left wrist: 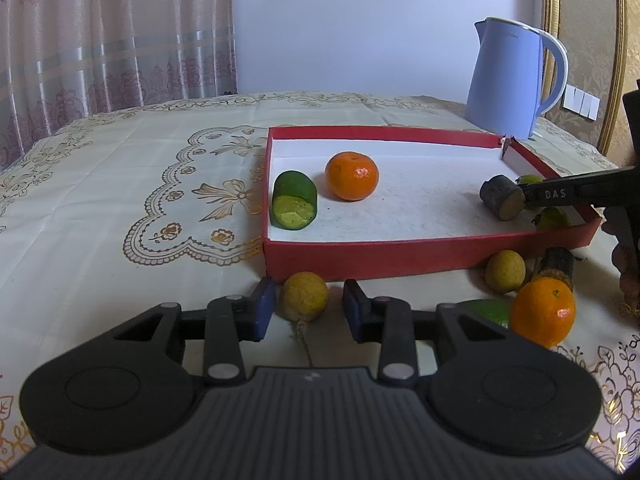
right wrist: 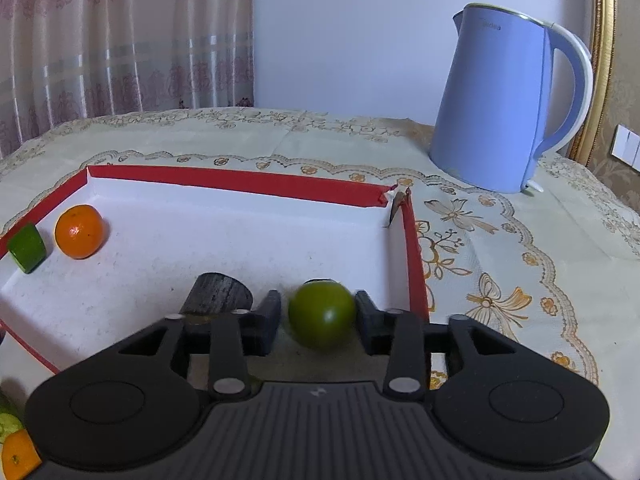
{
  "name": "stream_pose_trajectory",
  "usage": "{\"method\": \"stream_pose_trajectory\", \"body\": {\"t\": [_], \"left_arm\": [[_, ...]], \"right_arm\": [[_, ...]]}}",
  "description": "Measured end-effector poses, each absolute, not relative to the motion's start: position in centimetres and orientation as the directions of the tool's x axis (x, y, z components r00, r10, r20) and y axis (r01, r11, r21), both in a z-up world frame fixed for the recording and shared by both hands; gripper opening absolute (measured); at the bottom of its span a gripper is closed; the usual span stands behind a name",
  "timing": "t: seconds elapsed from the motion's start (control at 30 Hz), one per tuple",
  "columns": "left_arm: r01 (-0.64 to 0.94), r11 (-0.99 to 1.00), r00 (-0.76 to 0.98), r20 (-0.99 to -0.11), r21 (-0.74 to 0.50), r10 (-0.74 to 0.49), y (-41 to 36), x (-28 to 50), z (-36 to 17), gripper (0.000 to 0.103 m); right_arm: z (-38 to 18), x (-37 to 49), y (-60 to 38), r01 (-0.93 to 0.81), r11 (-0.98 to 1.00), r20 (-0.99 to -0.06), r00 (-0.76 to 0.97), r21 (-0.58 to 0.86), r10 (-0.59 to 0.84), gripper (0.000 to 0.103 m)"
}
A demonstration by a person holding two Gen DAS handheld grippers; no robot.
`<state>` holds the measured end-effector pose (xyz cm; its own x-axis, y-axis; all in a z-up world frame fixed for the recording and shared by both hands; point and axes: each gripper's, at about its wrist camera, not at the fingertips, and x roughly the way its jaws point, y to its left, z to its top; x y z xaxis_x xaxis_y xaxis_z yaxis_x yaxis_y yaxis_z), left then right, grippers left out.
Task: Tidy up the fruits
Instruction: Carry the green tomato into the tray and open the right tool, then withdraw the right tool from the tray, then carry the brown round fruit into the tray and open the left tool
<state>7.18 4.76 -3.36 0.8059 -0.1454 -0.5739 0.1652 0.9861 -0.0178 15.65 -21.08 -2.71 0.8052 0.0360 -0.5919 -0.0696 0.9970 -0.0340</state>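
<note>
Green round fruit [right wrist: 322, 314], glossy, slightly blurred.

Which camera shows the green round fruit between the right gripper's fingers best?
The right wrist view: the green fruit sits close and whole, though slightly blurred. The left wrist view shows only slivers of green behind the right gripper's finger.

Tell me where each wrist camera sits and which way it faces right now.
Left wrist: low before the red cardboard box, facing the blue electric kettle; open left claw straddles a yellowish round fruit.
Right wrist: over the box's right end, facing the kettle; open right claw flanks a green round fruit.
Shared: box, kettle, orange tangerine, green cucumber chunk.
</note>
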Motion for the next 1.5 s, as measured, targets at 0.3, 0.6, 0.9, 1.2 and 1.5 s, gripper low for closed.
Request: {"method": "stream_pose_trajectory", "body": {"t": [0.3,0.6,0.9,1.2,1.5], "left_arm": [[0.166,0.986,0.806,-0.574,-0.017,-0.145,4.8,7.2,-3.4,0.033],[0.17,0.985,0.805,-0.575,-0.015,-0.147,4.7,7.2,-3.4,0.036],[0.17,0.985,0.805,-0.575,-0.014,-0.147,4.8,7.2,-3.4,0.036],[0.17,0.985,0.805,-0.575,-0.014,-0.147,4.7,7.2,-3.4,0.036],[0.17,0.985,0.806,-0.574,-0.009,-0.144,4.9,7.2,-3.4,0.036]], "right_arm": [[-0.6,10.9,-22.0,-0.081,0.996,-0.464,0.882,0.026,0.084,0.09],[-0.8,3.0,-24.3,-0.132,0.984,-0.425,0.889,0.12,0.171,0.099],[-2.9,3.4,-24.3,-0.08,0.987,-0.541,0.829,0.138,0.143,0.103],[-3.9,4.4,-22.5,-0.024,1.0,-0.621,0.784,0.002,0.02,0.103],[-3.7,4.3,-23.1,-0.023,0.999,-0.623,0.781,0.032,0.038,0.103]]}}
